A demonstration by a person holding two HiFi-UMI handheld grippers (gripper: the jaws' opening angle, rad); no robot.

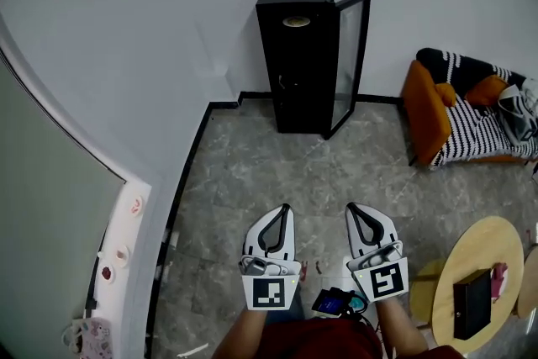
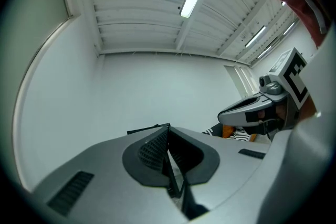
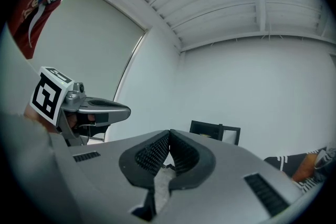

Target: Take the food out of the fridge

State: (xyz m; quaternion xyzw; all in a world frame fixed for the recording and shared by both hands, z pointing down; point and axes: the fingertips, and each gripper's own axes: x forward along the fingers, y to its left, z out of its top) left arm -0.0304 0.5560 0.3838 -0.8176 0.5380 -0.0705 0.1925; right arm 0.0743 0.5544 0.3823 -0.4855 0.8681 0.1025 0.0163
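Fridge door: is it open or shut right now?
Open. The glass door stands angled out at the right of the black fridge, leaving its front uncovered.

Grey stone floor (image 1: 252, 172), black fridge (image 1: 298, 63), orange sofa (image 1: 424, 109), round table (image 1: 496, 231)

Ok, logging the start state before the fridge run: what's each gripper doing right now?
Left gripper: shut, jaw tips together, nothing between them.
Right gripper: shut, jaw tips together, nothing held.
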